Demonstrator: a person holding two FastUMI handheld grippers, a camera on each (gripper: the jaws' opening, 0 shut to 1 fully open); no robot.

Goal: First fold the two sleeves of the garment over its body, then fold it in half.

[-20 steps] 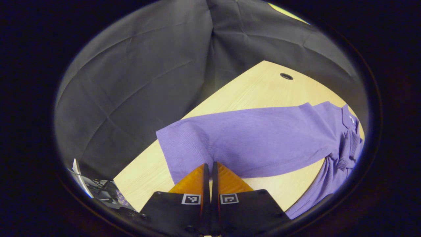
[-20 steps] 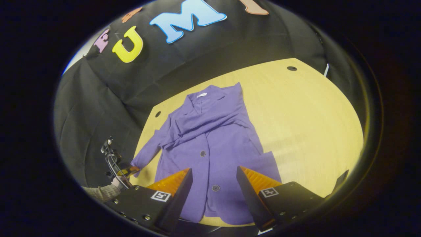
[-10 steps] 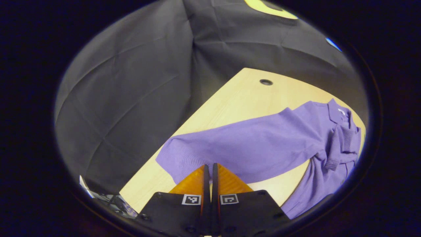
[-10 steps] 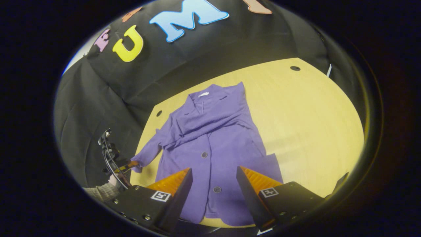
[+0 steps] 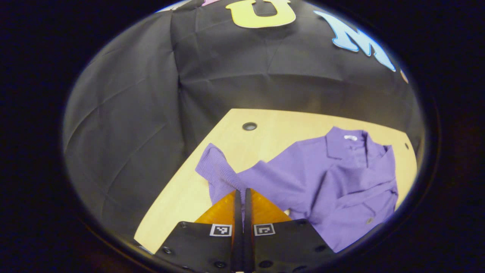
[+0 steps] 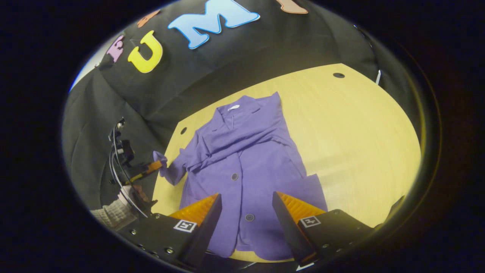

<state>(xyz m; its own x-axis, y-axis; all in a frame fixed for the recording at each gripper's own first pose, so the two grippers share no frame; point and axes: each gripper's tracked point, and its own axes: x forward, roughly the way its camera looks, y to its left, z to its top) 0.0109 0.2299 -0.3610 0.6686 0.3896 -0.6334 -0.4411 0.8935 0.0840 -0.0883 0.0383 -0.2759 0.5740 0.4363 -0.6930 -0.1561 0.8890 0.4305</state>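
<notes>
A purple buttoned cardigan (image 6: 246,167) lies flat on the light wooden table (image 6: 352,129), collar toward the booth wall. One sleeve (image 6: 242,136) is folded across its chest. My left gripper (image 5: 240,191) is shut on the cuff of the other sleeve (image 5: 223,174), which is lifted above the table's left edge; the cuff end droops past the fingers. The same gripper (image 6: 151,167) is seen from afar in the right gripper view, held by a hand in a pale sleeve (image 6: 113,212). My right gripper (image 6: 244,201) is open over the cardigan's hem, with nothing between its fingers.
The table has round cable holes (image 5: 249,126) (image 6: 338,75) near its far corners. Black cloth walls close in behind and to the left. Bare tabletop (image 6: 363,151) stretches to the right of the cardigan.
My left gripper has lifted the sleeve cuff off the table and swung it up and toward the cardigan's body. The right gripper has stayed nearly still and open.
</notes>
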